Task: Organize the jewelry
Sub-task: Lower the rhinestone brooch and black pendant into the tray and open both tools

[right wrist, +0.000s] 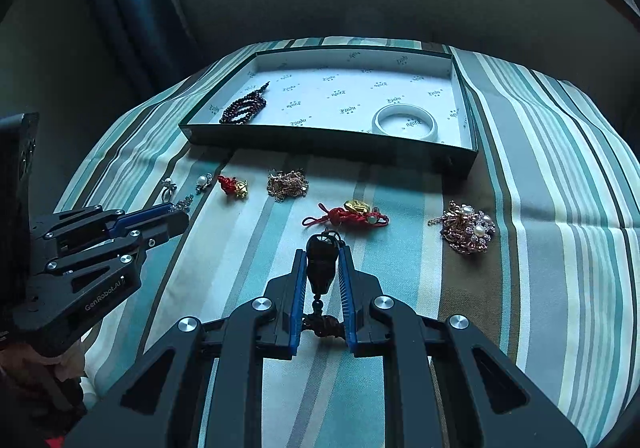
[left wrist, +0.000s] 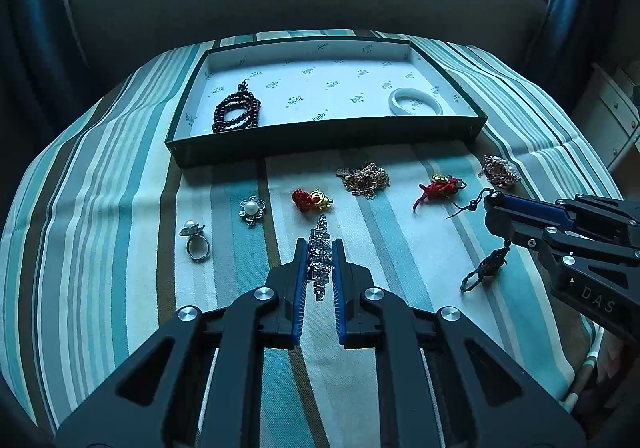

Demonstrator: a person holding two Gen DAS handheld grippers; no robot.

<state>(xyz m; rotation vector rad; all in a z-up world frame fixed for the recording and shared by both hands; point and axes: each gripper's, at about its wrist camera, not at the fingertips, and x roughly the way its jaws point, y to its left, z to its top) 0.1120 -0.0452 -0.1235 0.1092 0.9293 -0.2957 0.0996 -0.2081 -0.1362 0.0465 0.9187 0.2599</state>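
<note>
Striped teal, cream and brown cloth (left wrist: pixel 100 207) covers the worktop, and a shallow green box (left wrist: pixel 320 139) with white printed lining sits at its far side. Inside the box, dark red beads (left wrist: pixel 236 111) lie at the left and a white bangle (left wrist: pixel 416 101) at the right.

Near the box, loose pieces are spread over the cloth: a pearl ring (left wrist: pixel 196 240), a pearl flower brooch (left wrist: pixel 252 209), a red knot with a gold charm (left wrist: pixel 312 199), a tangled gold chain (left wrist: pixel 364 175), a red cord charm (left wrist: pixel 438 187) and a pearl-studded cluster (right wrist: pixel 468 228) at the far right.

The left gripper (left wrist: pixel 320 248) has its jaws pinching a rhinestone strip (left wrist: pixel 320 260), which stands up between them. The right gripper (right wrist: pixel 322 256) has its jaws closed on a dark bead pendant (right wrist: pixel 320 268); in the left wrist view its knotted tassel (left wrist: pixel 484 268) hangs below, close to the cloth.
</note>
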